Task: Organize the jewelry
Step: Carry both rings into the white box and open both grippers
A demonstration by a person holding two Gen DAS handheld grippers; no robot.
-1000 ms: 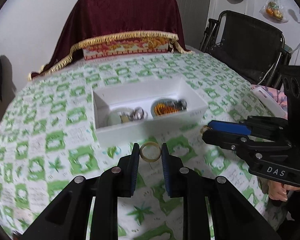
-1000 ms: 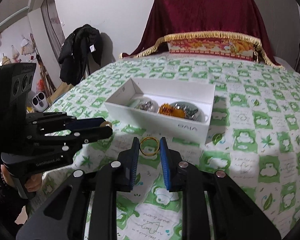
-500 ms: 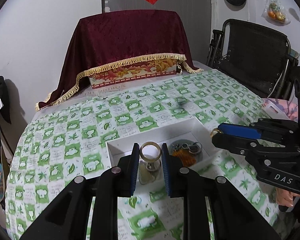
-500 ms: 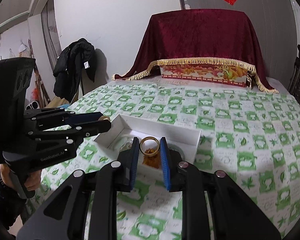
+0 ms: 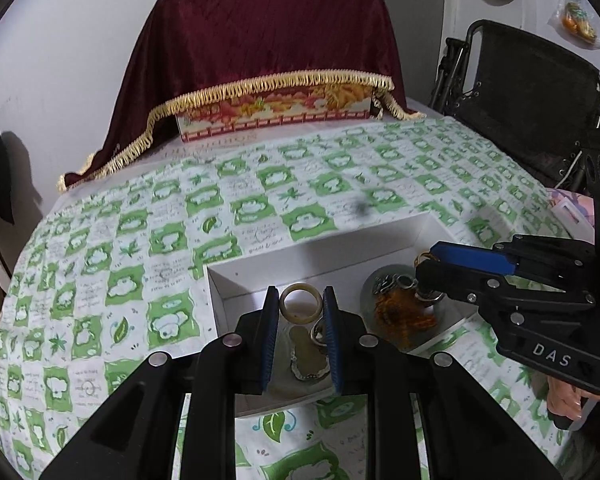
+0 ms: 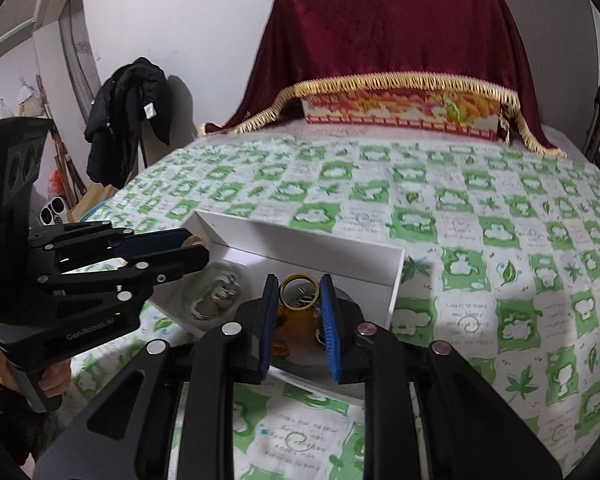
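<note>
A: What has the left gripper got?

B: Its blue pads pinch a pale ring by the rim, the ring standing upright between the fingertips. It hangs over the left end of the white box, which sits straight ahead of and below the fingers on the green-and-white tablecloth.

A: And under that ring?

B: A clear packet with small metal pieces lies on the box floor, right beneath the pads. I can't make out what the pieces are; the fingers hide part of them.

A: To the right of that?

B: Another packet with an orange tangle and some silvery links, in the right end of the box. The right gripper hovers over it.

A: What is that one doing?

B: Clamped on a gold ring, also upright between its pads, just above the orange piece. Seen from the left camera its tip reaches in from the right, with a hand on the handle.

A: Anything beyond the box?

B: Farther ahead of both tools, a patterned case under a dark red cloth with gold fringe stands at the table's far edge.
</note>
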